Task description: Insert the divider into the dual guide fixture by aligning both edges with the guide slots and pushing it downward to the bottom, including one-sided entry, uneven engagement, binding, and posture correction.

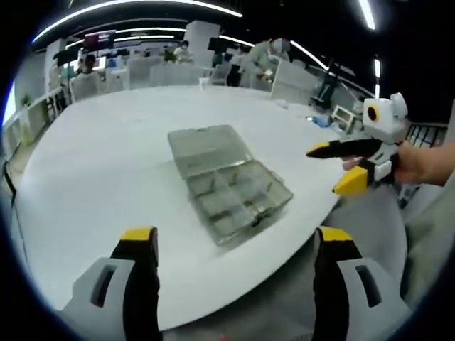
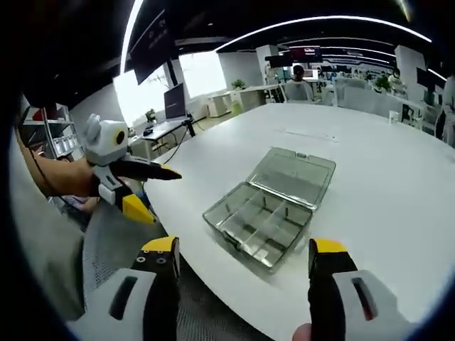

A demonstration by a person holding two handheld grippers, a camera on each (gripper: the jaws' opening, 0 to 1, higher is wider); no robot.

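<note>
A clear compartment box (image 1: 229,185) with its lid laid open is seen on a large white round table (image 1: 99,163), near the table's near edge. The left gripper (image 1: 234,245) and the right gripper (image 2: 242,256) are held spread and empty, off that edge. An open-plan office with desks (image 2: 170,124), ceiling light strips (image 2: 320,21) and seated people (image 2: 297,82) is noted beyond.

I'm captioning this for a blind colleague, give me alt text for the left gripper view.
A clear compartment box lies with its lid open near the edge of a round white table. The left gripper, jaws wide apart, rises in the foreground, short of the box. The right gripper, held in a hand, comes in from the right, open.
</note>
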